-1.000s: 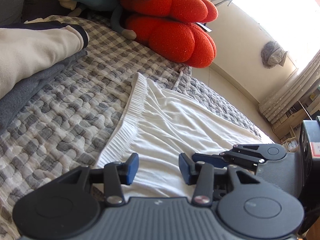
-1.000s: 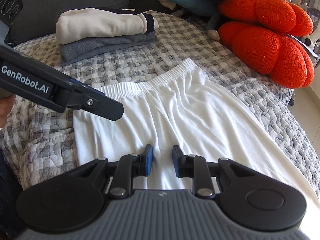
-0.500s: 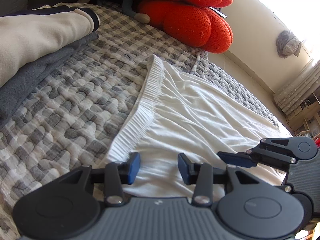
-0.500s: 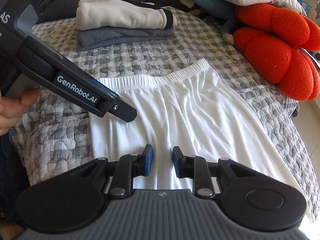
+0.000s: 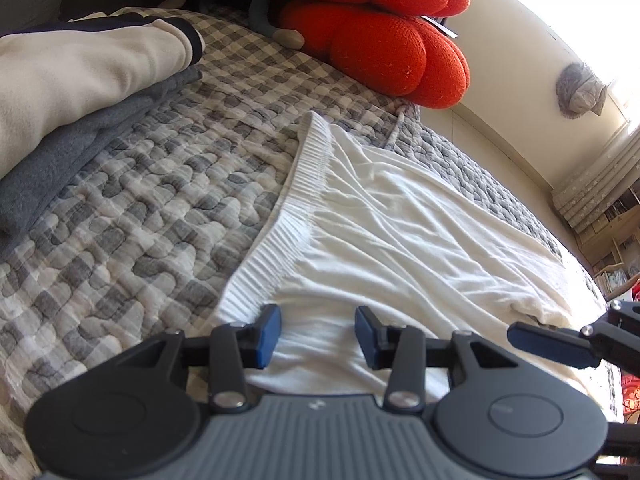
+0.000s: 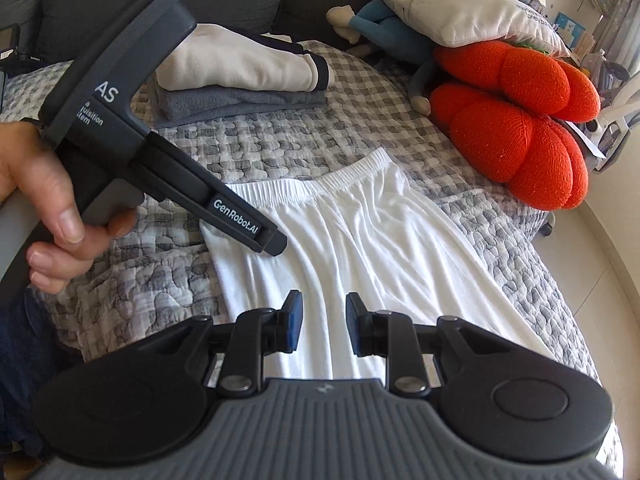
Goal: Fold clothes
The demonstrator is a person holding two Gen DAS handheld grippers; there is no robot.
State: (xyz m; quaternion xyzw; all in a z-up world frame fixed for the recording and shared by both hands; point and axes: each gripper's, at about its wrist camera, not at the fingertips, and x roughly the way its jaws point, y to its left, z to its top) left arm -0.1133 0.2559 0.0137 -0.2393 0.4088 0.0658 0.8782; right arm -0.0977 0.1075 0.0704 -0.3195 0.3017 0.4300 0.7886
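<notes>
White ribbed-waist shorts (image 6: 360, 248) lie flat on the quilt (image 6: 160, 280), below the folded stack (image 6: 240, 84). Left gripper (image 5: 316, 334) & right gripper (image 6: 322, 322) both parted, empty, over the shorts; right has lifted back.

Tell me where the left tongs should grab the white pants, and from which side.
Take the white pants by the ribbed waistband, at its near corner. That band is thicker than the thin cloth and lies flat on the checked quilt with an exposed edge. Come down from the quilt side; the left tongs hover open just beside it.
</notes>
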